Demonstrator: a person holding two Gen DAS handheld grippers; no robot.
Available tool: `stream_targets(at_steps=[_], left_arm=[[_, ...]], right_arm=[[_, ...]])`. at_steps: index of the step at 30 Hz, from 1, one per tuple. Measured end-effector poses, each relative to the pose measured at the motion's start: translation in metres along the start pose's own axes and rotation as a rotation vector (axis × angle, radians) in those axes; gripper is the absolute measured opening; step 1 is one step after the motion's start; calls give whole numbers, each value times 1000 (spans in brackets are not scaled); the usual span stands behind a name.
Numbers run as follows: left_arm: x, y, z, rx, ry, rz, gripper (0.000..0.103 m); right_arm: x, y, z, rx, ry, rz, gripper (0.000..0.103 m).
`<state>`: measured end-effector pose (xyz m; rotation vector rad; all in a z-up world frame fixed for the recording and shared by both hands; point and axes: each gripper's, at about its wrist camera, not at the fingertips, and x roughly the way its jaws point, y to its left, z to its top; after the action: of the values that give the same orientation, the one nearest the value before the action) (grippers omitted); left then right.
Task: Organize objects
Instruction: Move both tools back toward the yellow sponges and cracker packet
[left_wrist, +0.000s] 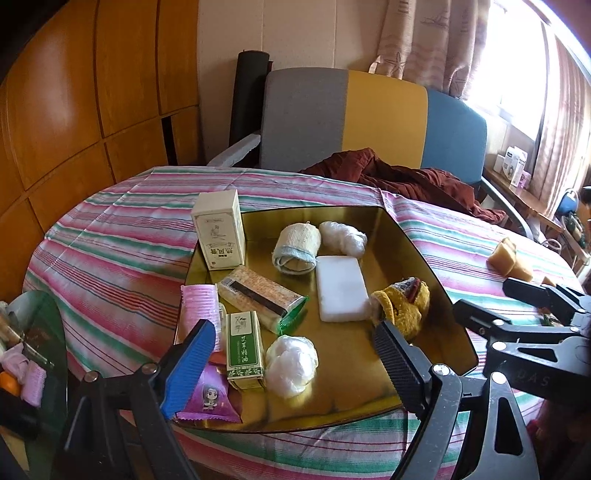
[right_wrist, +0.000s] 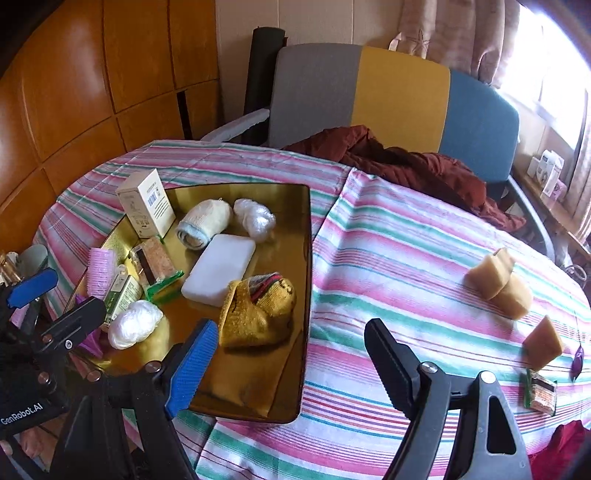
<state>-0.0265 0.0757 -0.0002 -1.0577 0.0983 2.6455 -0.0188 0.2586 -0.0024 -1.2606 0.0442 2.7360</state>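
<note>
A gold tray (left_wrist: 417, 236) (right_wrist: 306, 258) sits on the striped tablecloth and holds several items: a cream box (left_wrist: 218, 229), a rolled cloth (left_wrist: 295, 245), a white block (left_wrist: 341, 288) (right_wrist: 219, 269), a yellow sock bundle (left_wrist: 404, 301) (right_wrist: 258, 314), snack packs, a green box (left_wrist: 244, 349) and plastic-wrap balls (left_wrist: 291, 365). My left gripper (left_wrist: 291, 363) is open and empty above the tray's near edge. My right gripper (right_wrist: 291, 360) is open and empty over the tray's near right corner. Tan sponge pieces (right_wrist: 498, 282) lie on the cloth to the right.
A small snack pack (right_wrist: 541, 393) and a purple wrapper (right_wrist: 577, 358) lie at the table's right edge. A brown garment (right_wrist: 406, 162) is heaped at the far side before a grey, yellow and blue chair (right_wrist: 399, 88). A cluttered glass side table (left_wrist: 33, 343) stands left.
</note>
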Motion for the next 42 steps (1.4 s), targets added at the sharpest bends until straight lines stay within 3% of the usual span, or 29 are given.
stream_targets(at_steps=[21,30,42], left_arm=[[5,-17,5,42,20,-18,89],[10,-63,13,160,24,-104,89],[19,-135,18,299,39,-219,89]], right_arm=[[-5,-14,-7,-23,-6,-69,83],[-2,-76,-25,92,53,-180,83],[-15,-201,-55,343,137,-282,83]])
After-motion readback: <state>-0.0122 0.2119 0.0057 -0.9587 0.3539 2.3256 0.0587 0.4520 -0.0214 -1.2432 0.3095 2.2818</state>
